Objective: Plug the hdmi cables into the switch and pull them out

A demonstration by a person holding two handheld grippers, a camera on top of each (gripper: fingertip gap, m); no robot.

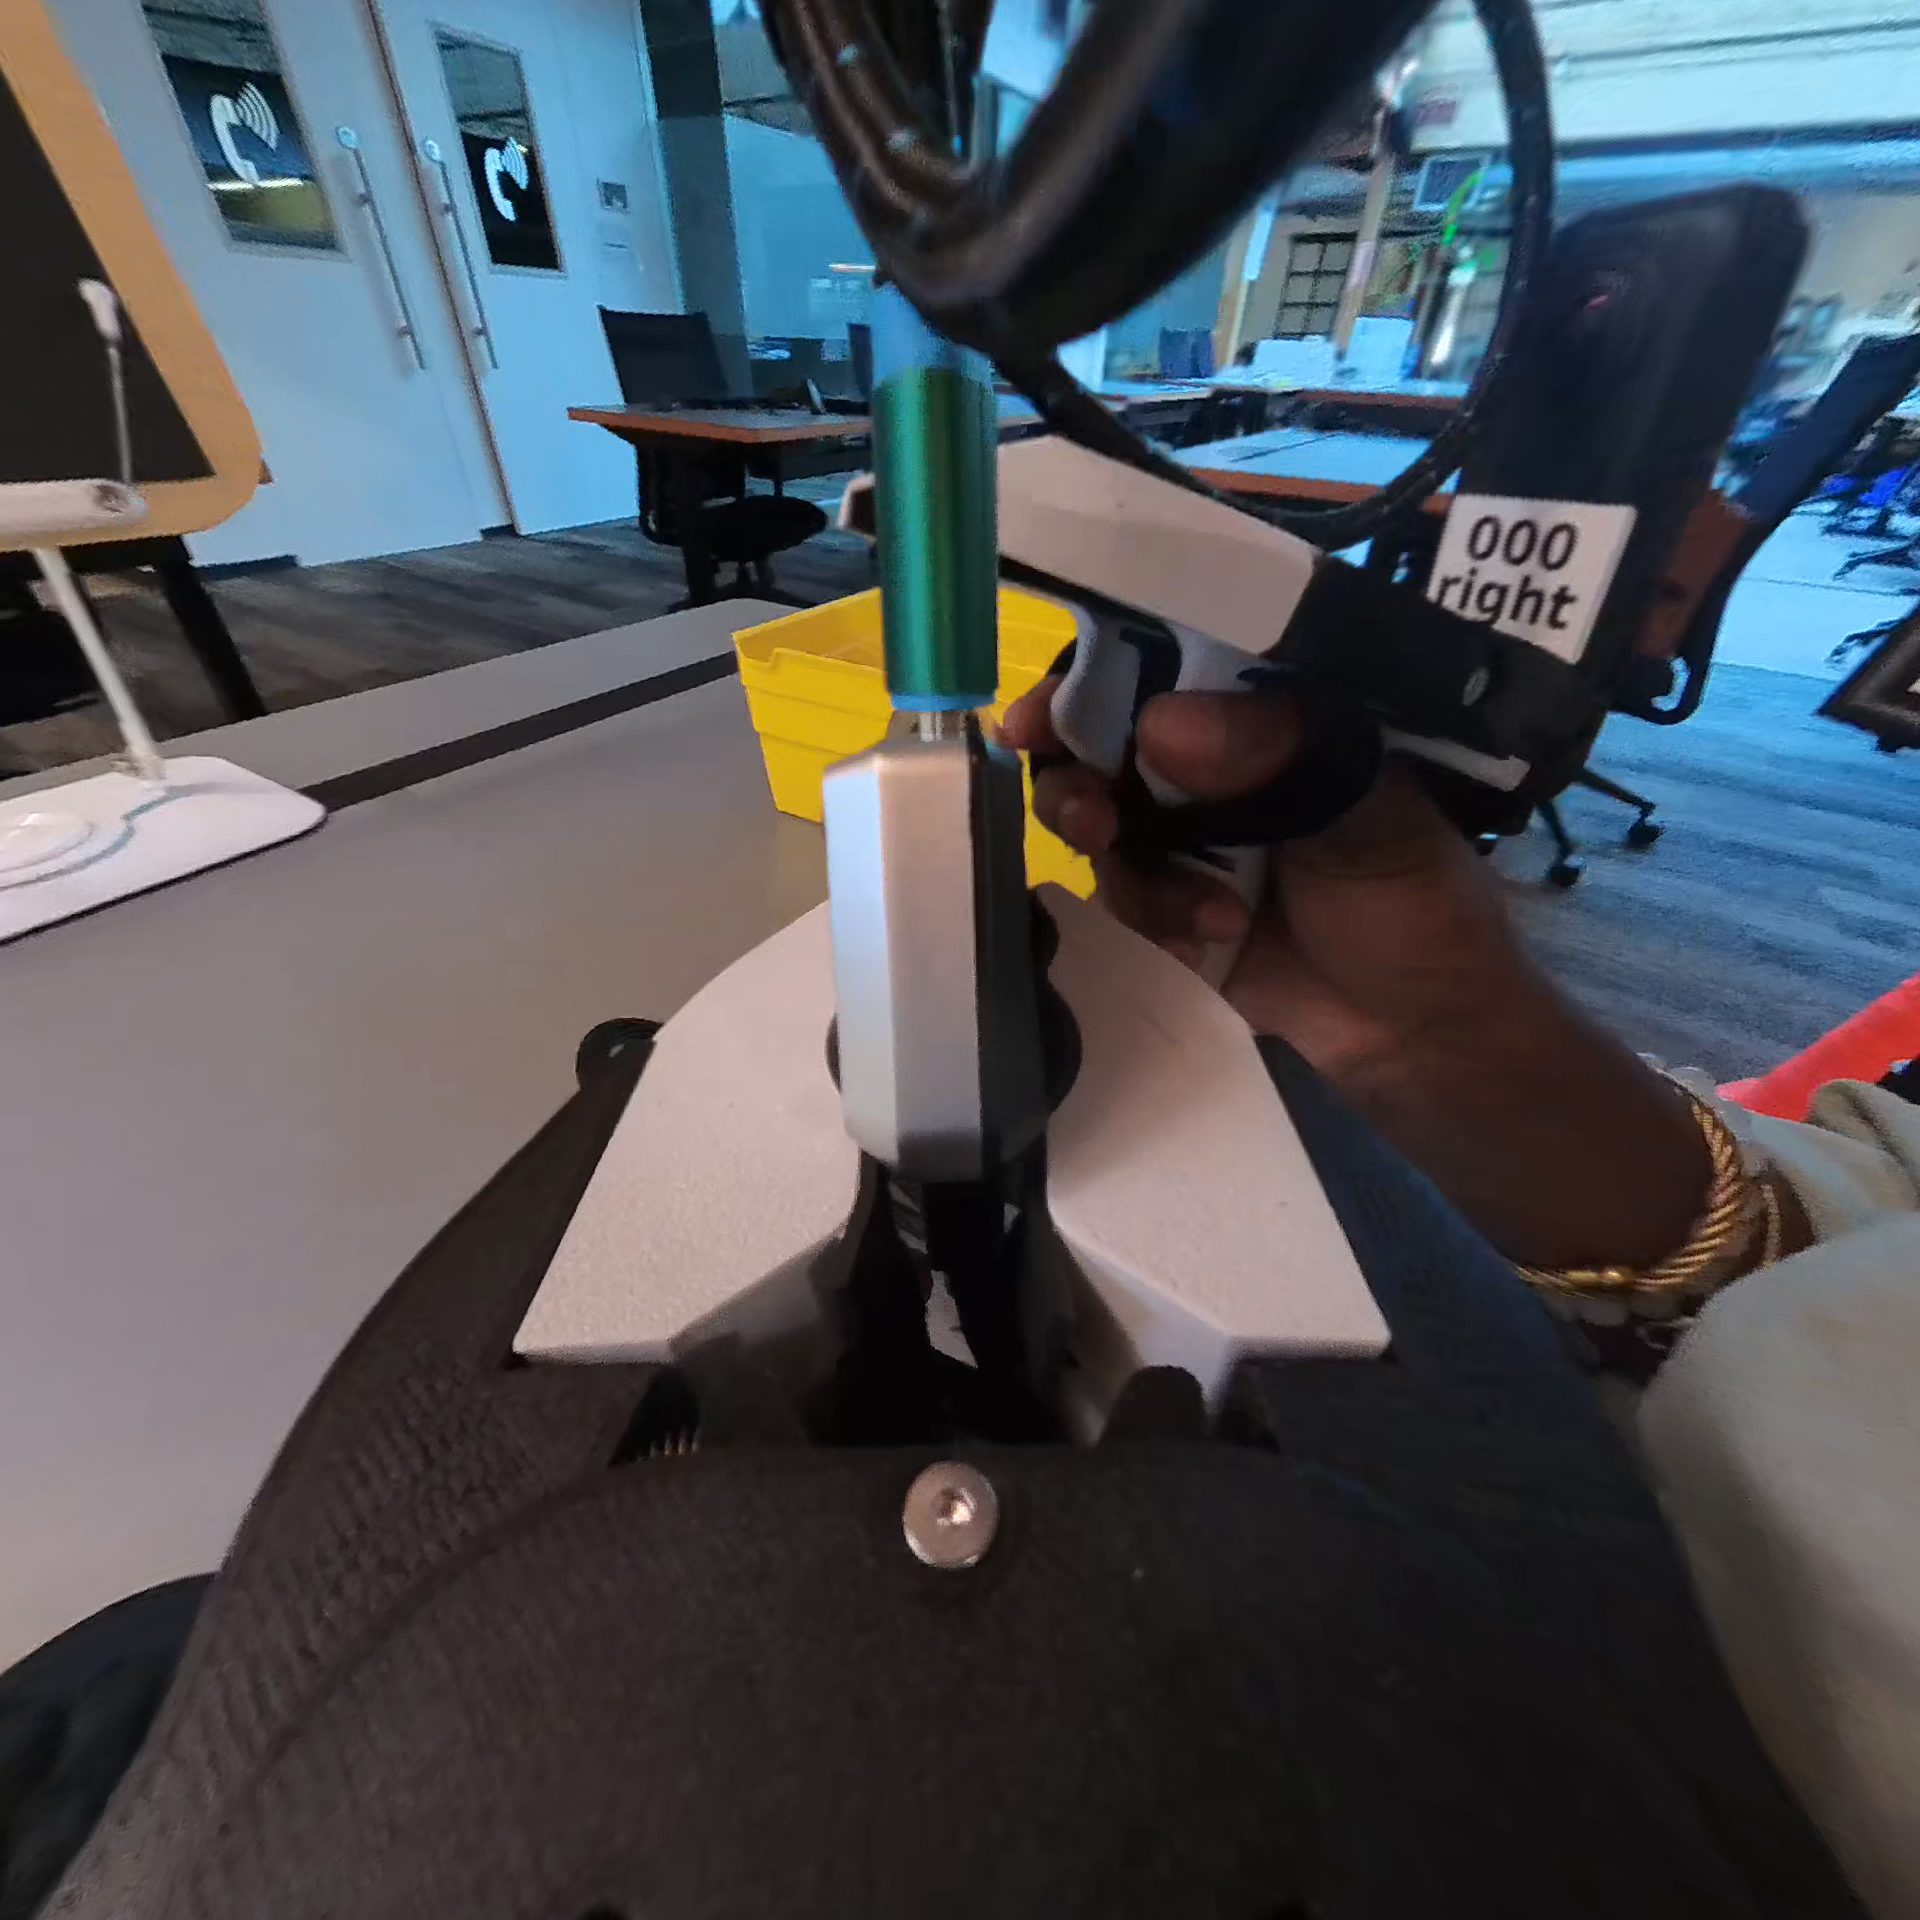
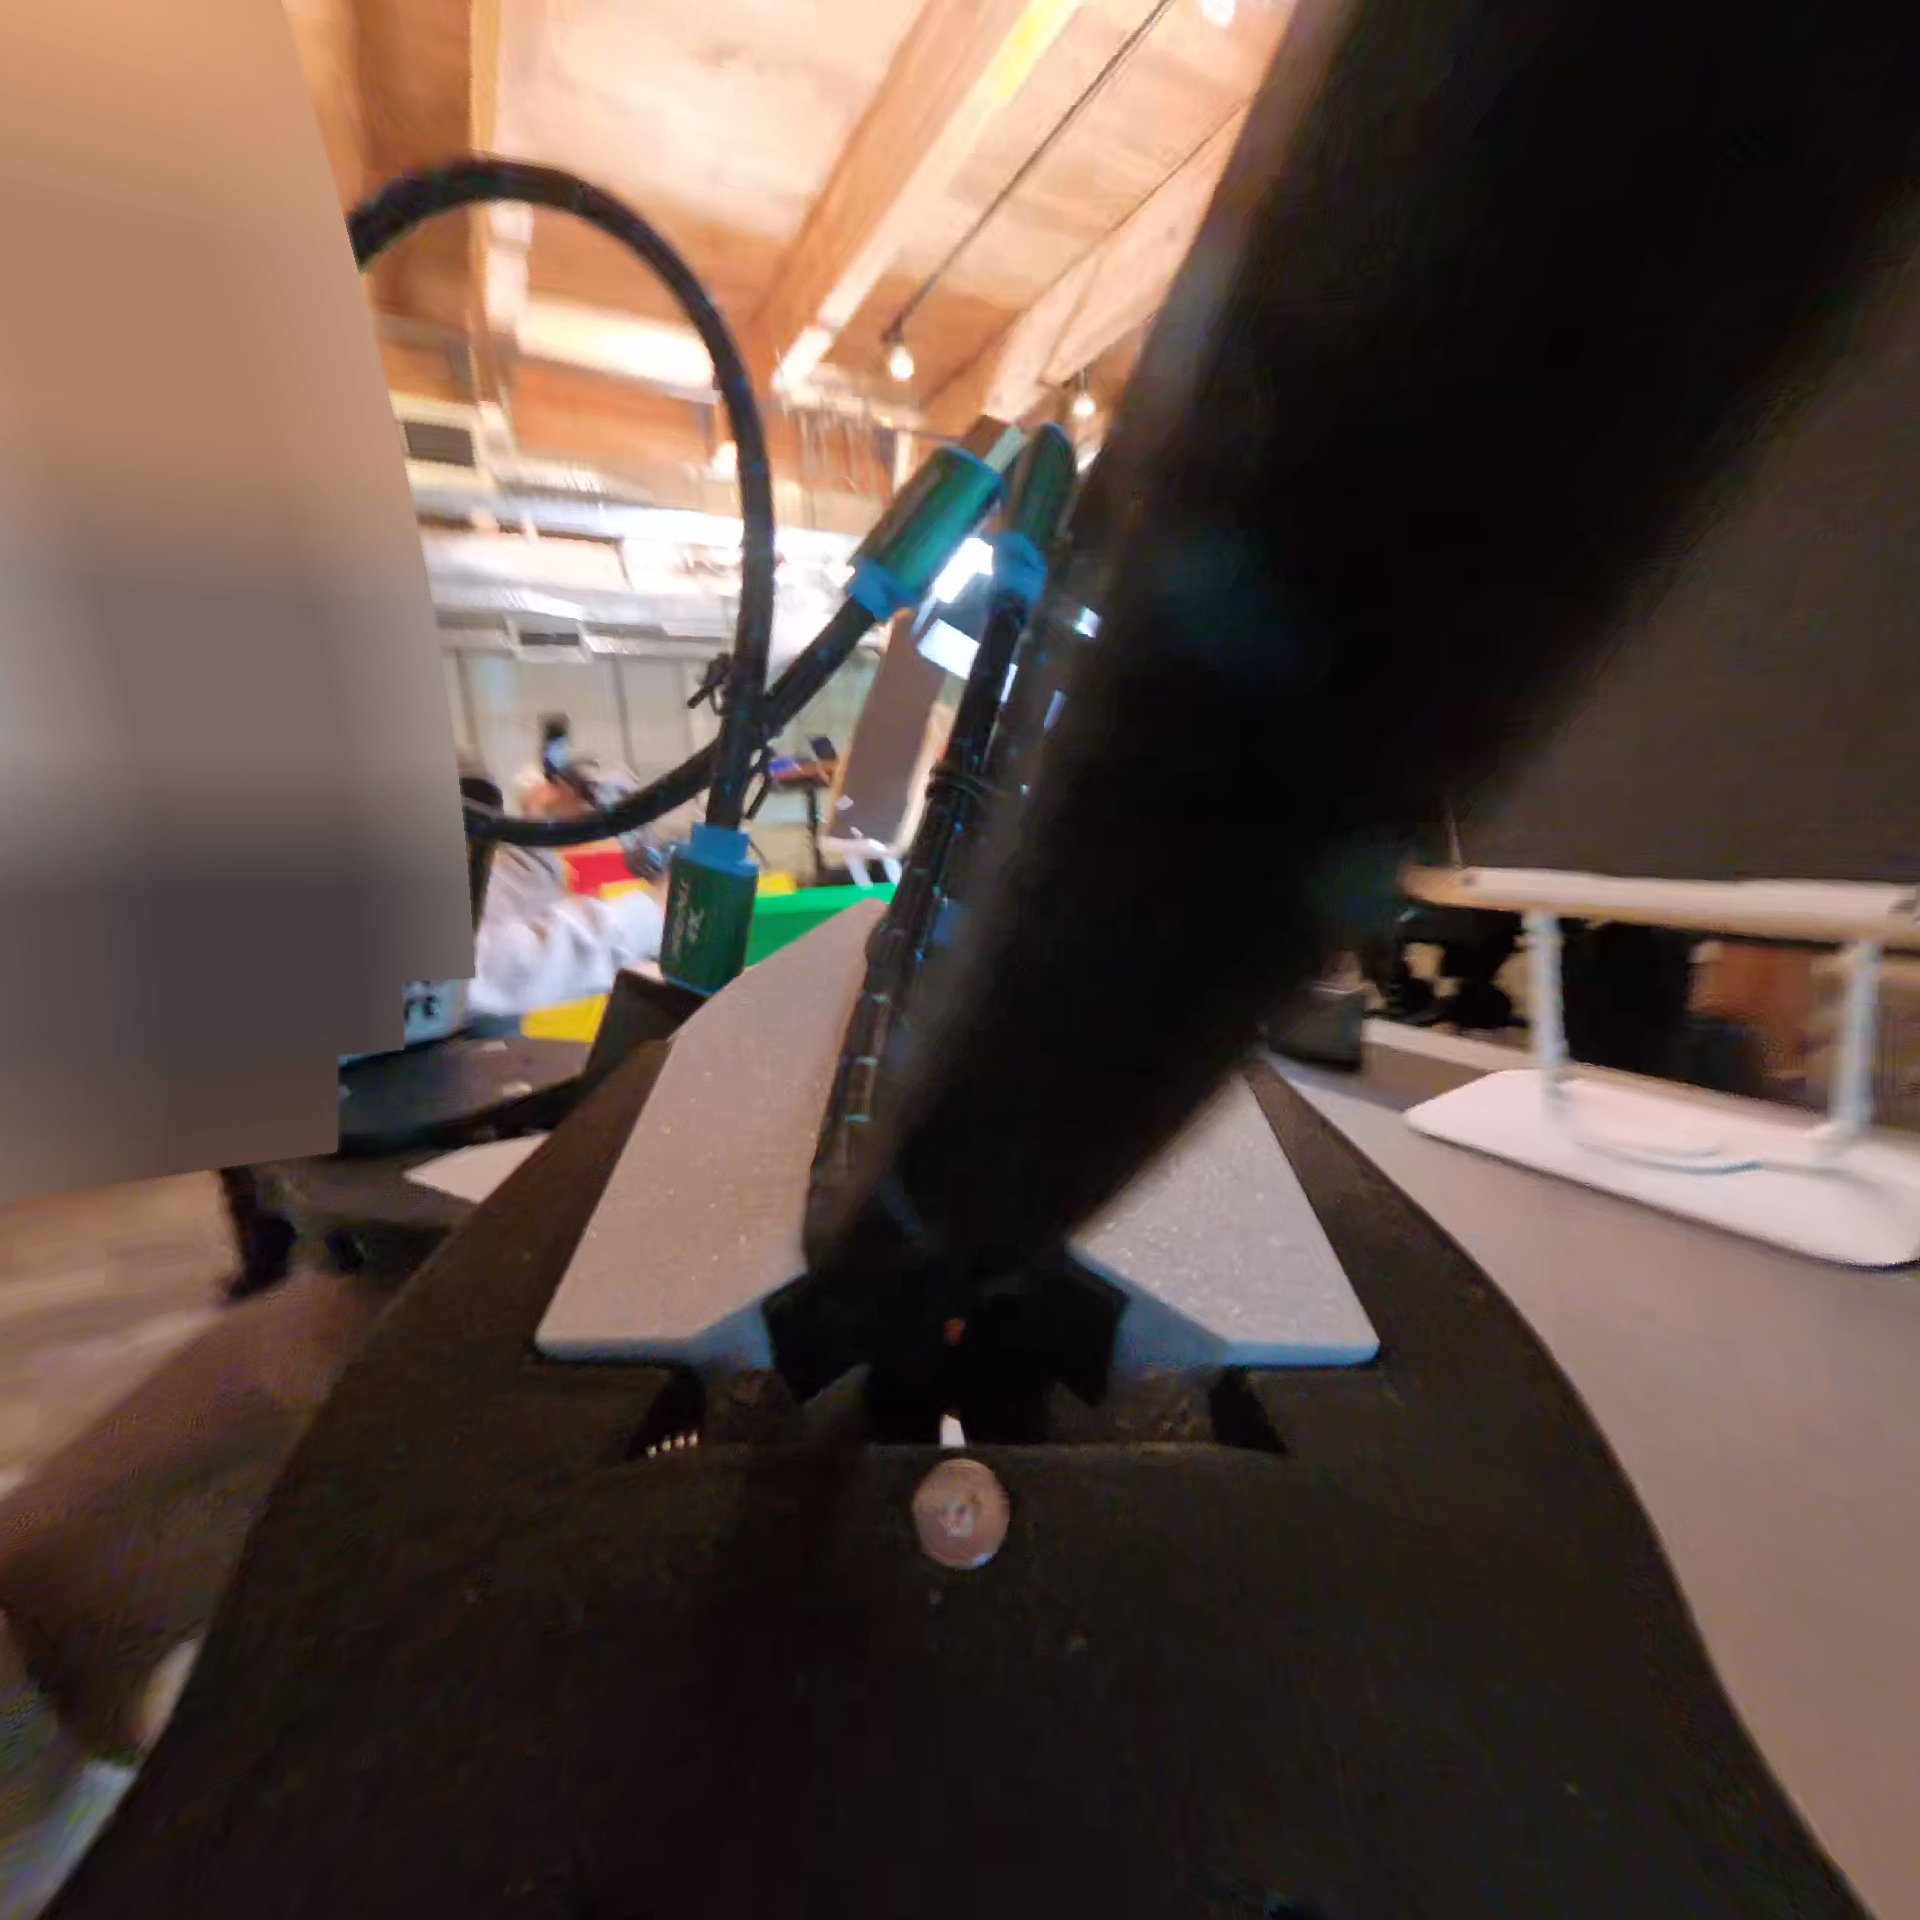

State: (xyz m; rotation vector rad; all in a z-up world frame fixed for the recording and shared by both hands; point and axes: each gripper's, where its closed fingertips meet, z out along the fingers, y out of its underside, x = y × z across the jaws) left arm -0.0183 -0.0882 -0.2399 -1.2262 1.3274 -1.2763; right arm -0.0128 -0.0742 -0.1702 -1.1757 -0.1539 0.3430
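The switch, a small silver box with a black face, stands on end between the fingers of the left gripper, which are clamped on its lower part, above the grey bench. A green HDMI plug sits upright in the switch's top edge, its metal tip entering the port, and its black braided cable loops above the switch. Just right of the switch a hand holds the right gripper's handle, which carries a white sticker. Behind the switch a yellow bin rests on the bench, and to its far left stands a white stand.

In the right wrist view, the right gripper is closed on a bundle of black cable, with a large dark blurred shape over its right finger. Beyond its fingertips a green plug enters a dark block, and two more green plugs hang higher up.
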